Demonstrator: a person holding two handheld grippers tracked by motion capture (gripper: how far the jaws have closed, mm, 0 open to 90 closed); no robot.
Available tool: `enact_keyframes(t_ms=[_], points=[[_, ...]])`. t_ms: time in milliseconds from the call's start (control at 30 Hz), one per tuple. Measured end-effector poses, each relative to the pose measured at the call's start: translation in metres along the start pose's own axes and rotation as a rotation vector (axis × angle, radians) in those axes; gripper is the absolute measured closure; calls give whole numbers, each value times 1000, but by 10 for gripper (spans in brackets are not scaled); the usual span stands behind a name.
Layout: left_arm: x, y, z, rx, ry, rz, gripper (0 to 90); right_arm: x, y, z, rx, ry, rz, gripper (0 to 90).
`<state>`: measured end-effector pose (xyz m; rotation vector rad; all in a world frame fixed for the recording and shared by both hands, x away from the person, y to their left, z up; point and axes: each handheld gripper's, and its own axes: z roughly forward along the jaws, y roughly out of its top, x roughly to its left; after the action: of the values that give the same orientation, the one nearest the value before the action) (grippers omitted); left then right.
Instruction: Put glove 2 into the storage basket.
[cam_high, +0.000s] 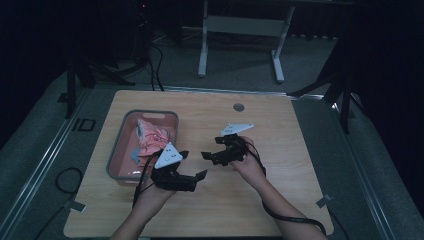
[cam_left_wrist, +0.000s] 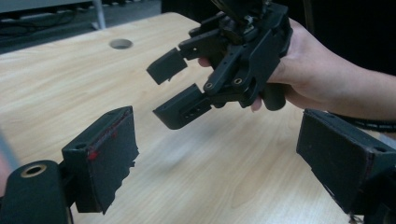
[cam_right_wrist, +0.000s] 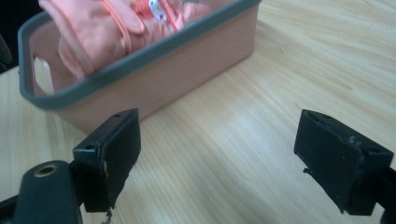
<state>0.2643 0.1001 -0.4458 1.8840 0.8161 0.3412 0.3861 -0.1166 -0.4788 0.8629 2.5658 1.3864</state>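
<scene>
**Both grippers open and empty over the table, clothes in the basket**

We saw the left gripper (cam_high: 193, 164) held low over the wooden table (cam_high: 280, 130), at about 7 o'clock from the table's middle. Its jaws stood wide apart with nothing between them; in the left gripper view (cam_left_wrist: 217, 154) only bare tabletop lay between the two black pads. The left hand (cam_high: 152, 192) came in from the bottom edge.

We saw the right gripper (cam_high: 210, 148) just past the middle of the table, at about 1 o'clock from the left one, its jaws pointing toward 9 o'clock. The two grippers were near each other but apart. In the left gripper view the right gripper (cam_left_wrist: 170, 91) showed with its jaws spread and empty, the right hand (cam_left_wrist: 308, 70) wrapped around its body. In the right gripper view (cam_right_wrist: 217, 158) the pads were also released, bare wood between them.

The pink basket (cam_high: 121, 145) with a grey rim sat at 9 o'clock on the table, just beside the left gripper. Pink clothes (cam_high: 150, 137) lay bunched inside it. In the right gripper view the basket (cam_right_wrist: 154, 77) stood at 11 o'clock beyond the jaws, the clothes (cam_right_wrist: 93, 32) heaped above its rim. Neither gripper touched the basket or the clothes.

A small round hole (cam_high: 238, 107) sat in the table at 12 o'clock.
</scene>
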Motion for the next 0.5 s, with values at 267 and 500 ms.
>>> enact_keyframes(t_ms=[267,500], points=[[-14,-12,20,14,-67,14,124,-3,-30,-7,-3,7,-12,142],[-26,-30,36,12,-114,41,124,-6,-56,-10,-5,9,-3,139]])
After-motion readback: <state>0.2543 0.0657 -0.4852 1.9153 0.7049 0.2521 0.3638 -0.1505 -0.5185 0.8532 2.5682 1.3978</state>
